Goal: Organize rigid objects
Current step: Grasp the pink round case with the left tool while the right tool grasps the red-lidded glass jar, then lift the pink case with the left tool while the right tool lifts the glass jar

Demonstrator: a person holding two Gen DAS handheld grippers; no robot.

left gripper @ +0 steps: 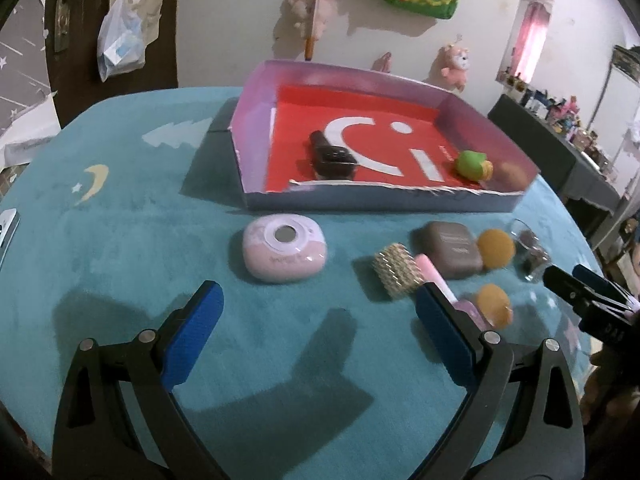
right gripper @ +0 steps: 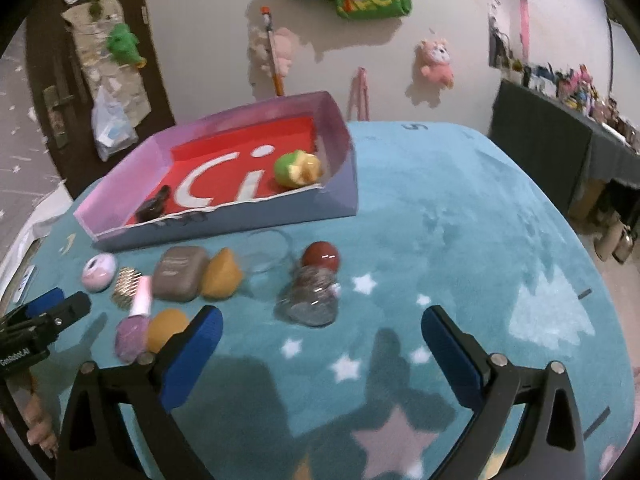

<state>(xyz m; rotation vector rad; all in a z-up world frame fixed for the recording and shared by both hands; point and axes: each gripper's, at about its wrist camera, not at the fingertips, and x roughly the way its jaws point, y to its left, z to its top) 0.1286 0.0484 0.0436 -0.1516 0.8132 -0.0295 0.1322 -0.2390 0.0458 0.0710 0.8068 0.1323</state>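
A shallow cardboard box (left gripper: 256, 128) (right gripper: 344, 200) with a red floor holds a black watch (left gripper: 332, 156) and a green toy (left gripper: 472, 164) (right gripper: 296, 170). In front of it lie a pink case (left gripper: 285, 249) (right gripper: 99, 271), a bead roll (left gripper: 398, 274), a grey case (left gripper: 450, 249) (right gripper: 181, 273), two orange sponges (left gripper: 496, 249) (left gripper: 494, 305), a pink brush (right gripper: 138, 320) and a small jar with a red cap (right gripper: 316, 284). My left gripper (left gripper: 320, 336) is open just short of the pink case. My right gripper (right gripper: 320, 352) is open in front of the jar.
The table wears a teal cloth with stars and trees (right gripper: 460, 208). An upright clear glass (right gripper: 267, 250) stands behind the jar. Plush toys hang on the wall behind (right gripper: 436, 62). A dark shelf with figurines is at the right (right gripper: 560, 128).
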